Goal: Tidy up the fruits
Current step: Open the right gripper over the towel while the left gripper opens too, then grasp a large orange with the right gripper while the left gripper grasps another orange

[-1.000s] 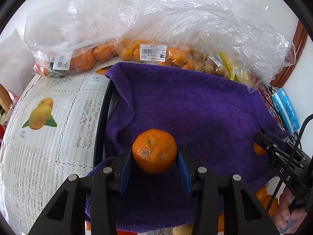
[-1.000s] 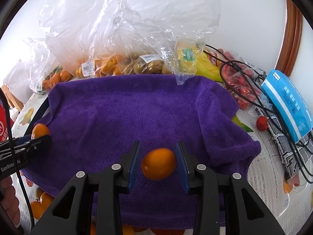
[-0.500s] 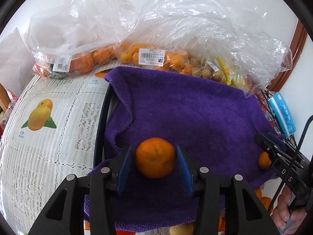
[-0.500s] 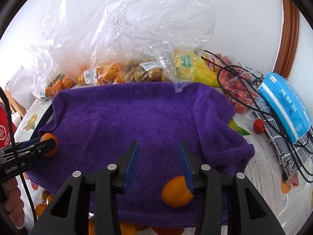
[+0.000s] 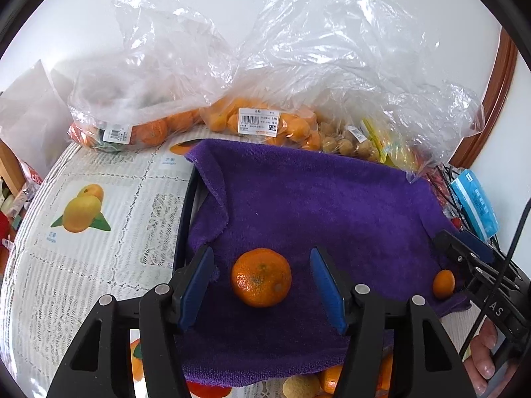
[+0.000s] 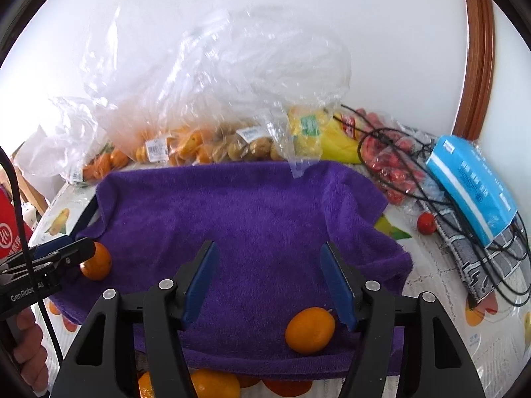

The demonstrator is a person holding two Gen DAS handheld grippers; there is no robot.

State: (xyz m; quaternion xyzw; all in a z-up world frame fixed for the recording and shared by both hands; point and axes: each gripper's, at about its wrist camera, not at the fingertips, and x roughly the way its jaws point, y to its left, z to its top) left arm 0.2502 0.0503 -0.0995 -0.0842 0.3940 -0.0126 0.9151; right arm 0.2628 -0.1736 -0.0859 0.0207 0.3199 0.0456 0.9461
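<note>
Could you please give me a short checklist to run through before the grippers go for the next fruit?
1. Left gripper open, clear of the mandarin: ok.
2. Right gripper open: ok.
3. Small orange fruit free of the right gripper's fingers: cannot tell, it lies close by one pad.
4. Both fruits resting on the purple towel: ok.
5. Small fruit safely away from the towel's near edge: not ok.

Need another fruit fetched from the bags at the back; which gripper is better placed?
Left. The left gripper sits open nearer the bagged oranges; both have already released fruit on the purple towel.
</note>
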